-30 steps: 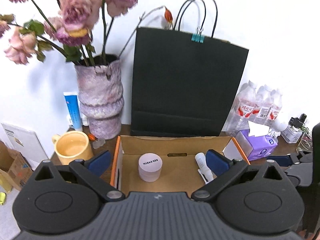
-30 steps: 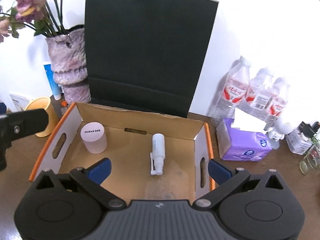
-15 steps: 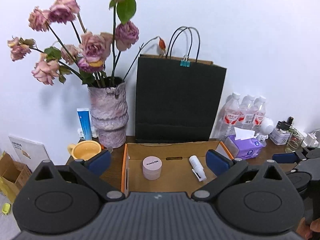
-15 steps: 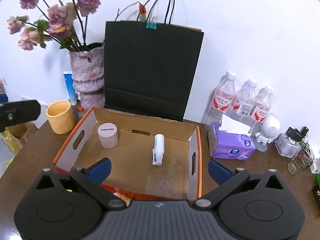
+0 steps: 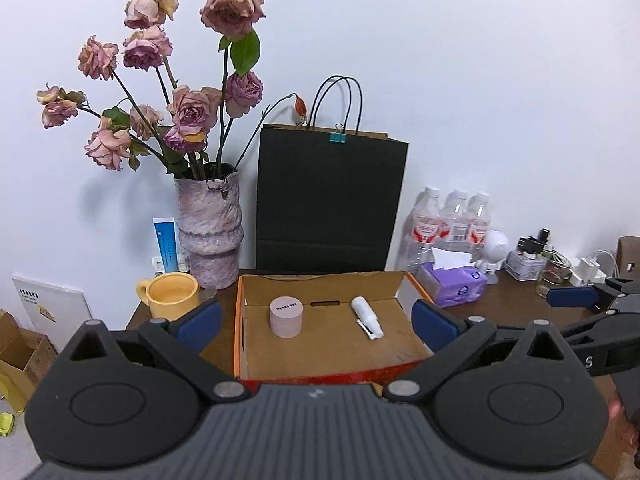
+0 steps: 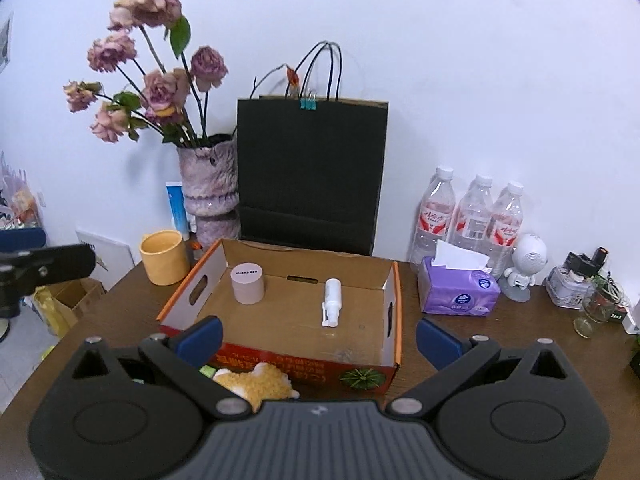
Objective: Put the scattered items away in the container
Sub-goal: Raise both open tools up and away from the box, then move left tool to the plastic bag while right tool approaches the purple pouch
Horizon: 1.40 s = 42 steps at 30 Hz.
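1. Left wrist view: the left gripper [image 5: 316, 318] has its fingers spread, holding nothing, above the near side of the box [image 5: 239, 328].
2. The box sits mid-worktop; inside stand a jar [image 5: 285, 317] at the left rear and a spray bottle [image 5: 366, 317] lying right of centre, long axis running front to back.
3. The right gripper [image 5: 576, 298] shows at the right edge; its state is unclear from here.
4. Right wrist view: the right gripper [image 6: 318, 338] is spread wide and empty.
5. A plush toy [image 6: 252, 386] lies outside the box [image 6: 396, 304], against its near wall by the worktop's front edge, just below the left finger [image 6: 200, 340].
6. Likely next pick: the toy, nearer the right gripper.
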### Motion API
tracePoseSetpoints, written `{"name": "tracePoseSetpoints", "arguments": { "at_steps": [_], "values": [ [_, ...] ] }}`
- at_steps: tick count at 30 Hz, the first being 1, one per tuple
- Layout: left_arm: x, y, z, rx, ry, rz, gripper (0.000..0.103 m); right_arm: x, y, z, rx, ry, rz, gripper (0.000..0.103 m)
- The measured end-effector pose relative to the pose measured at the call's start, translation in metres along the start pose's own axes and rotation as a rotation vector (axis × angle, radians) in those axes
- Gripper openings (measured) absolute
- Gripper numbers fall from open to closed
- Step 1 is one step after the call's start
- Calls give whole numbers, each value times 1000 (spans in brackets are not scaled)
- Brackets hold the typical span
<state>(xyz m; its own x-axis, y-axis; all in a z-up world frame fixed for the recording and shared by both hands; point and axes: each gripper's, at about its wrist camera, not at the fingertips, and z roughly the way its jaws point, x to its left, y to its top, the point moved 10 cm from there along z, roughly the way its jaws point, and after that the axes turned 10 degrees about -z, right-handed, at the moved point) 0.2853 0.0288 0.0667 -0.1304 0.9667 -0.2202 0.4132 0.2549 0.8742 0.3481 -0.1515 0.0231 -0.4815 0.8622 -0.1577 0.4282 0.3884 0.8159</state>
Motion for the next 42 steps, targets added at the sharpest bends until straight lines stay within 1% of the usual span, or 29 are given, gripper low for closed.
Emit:
{"name": "tracePoseSetpoints", "arguments": {
  "at_steps": [7,10,14,18,22,24,29,33,36,38,42],
  "values": [
    [-4,-17,-40,-42,-65,1,103,1,-23,-34,-41,-5,-19,103],
    [-2,-24,-56,-66,-89,-6,103,2,-32,-50,-77,-6,-22,103],
    [3,-40,-73,-72,-112,-13,103,1,-48,-72,-119,-39,-36,103],
    [11,-58,-89,-89,-133,-21,103,3,-65,-92,-146,-27,-32,103],
    [21,-75,-108,-140,-107,6,103,2,-84,-107,-154,-12,-11,103],
    [26,-85,-116,-152,-91,18,103,3,-95,-111,-150,-10,-1,103],
    [34,-110,-129,-172,-92,19,103,7,-126,-115,-134,-30,5,103],
    [37,-132,-134,-167,-80,-3,103,15,-146,-117,-130,-42,11,103],
    [40,-144,-138,-185,-85,-26,103,25,-158,-118,-127,-21,21,103],
    [45,-150,-137,-186,-67,-40,103,29,-162,-122,-140,-27,18,103],
    [57,-165,-130,-141,-42,-97,103,33,-165,-134,-199,-94,-3,103]
  ]
}}
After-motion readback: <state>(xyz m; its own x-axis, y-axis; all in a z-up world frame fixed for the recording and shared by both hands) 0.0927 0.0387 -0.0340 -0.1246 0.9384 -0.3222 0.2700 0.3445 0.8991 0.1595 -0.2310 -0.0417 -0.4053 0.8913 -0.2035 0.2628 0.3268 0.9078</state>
